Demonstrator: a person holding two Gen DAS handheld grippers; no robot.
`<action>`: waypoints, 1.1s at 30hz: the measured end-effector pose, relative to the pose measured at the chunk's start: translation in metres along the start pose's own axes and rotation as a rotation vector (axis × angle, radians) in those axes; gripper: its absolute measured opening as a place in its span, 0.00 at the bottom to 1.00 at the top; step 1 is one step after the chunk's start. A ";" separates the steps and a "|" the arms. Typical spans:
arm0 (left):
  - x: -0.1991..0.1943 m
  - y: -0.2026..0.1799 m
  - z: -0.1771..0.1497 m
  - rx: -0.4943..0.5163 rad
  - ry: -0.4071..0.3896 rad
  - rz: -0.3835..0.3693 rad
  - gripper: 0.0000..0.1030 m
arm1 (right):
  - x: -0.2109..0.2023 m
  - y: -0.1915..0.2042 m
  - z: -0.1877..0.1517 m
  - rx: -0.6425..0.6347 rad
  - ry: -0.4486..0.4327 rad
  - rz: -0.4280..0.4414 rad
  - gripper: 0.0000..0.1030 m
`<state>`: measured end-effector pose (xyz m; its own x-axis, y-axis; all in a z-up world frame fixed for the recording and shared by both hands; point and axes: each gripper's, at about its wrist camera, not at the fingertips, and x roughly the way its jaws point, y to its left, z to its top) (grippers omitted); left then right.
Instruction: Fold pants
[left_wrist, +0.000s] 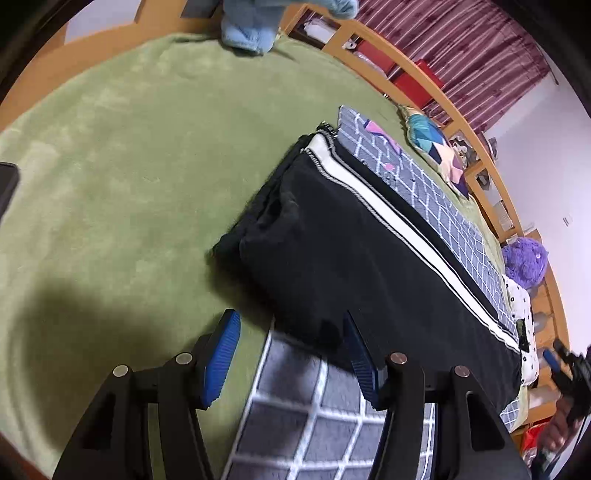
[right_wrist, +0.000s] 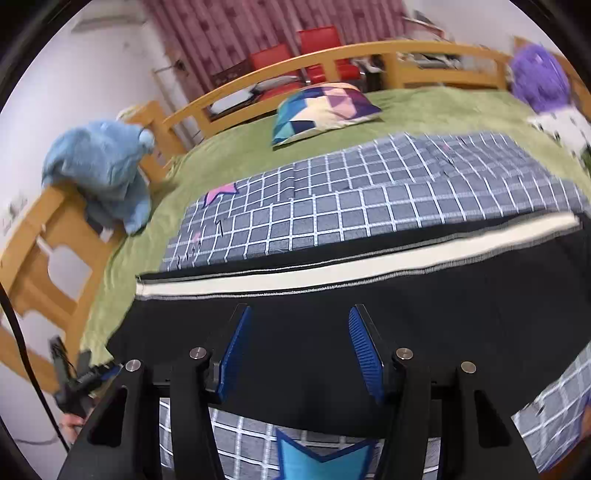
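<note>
Black pants (left_wrist: 362, 258) with a white side stripe (left_wrist: 399, 218) lie flat along a grey checked blanket (left_wrist: 436, 192) on a green bed cover (left_wrist: 129, 166). My left gripper (left_wrist: 291, 332) is open and empty at one end of the pants, its fingers straddling the blanket edge and the pants' corner. The pants (right_wrist: 406, 306) fill the right wrist view, stripe (right_wrist: 369, 266) on the far side. My right gripper (right_wrist: 299, 325) is open and empty just above the black cloth. Each gripper shows small in the other's view, the right one (left_wrist: 565, 365) and the left one (right_wrist: 77, 384).
A patterned cushion (right_wrist: 325, 107) and a purple plush toy (right_wrist: 539, 77) lie beyond the blanket. A blue plush toy (right_wrist: 103, 166) sits on the wooden bed rail (right_wrist: 332, 55). Red chairs (right_wrist: 317, 44) stand behind. A star patch (right_wrist: 321, 458) marks the blanket near me.
</note>
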<state>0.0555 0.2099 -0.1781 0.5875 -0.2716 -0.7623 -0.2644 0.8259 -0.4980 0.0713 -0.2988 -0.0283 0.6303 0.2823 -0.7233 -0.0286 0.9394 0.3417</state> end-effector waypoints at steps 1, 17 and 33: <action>0.004 0.004 0.002 -0.019 -0.008 -0.005 0.53 | 0.000 -0.003 -0.002 0.024 -0.004 0.003 0.53; 0.024 0.021 0.021 -0.112 -0.079 -0.013 0.31 | -0.017 -0.033 -0.021 0.083 0.018 -0.112 0.41; -0.057 -0.140 0.032 0.299 -0.247 0.093 0.14 | -0.029 -0.030 -0.031 0.039 0.036 -0.097 0.41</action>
<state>0.0833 0.1252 -0.0519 0.7477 -0.0921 -0.6576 -0.1122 0.9586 -0.2619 0.0298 -0.3291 -0.0362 0.6002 0.1977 -0.7750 0.0624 0.9545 0.2918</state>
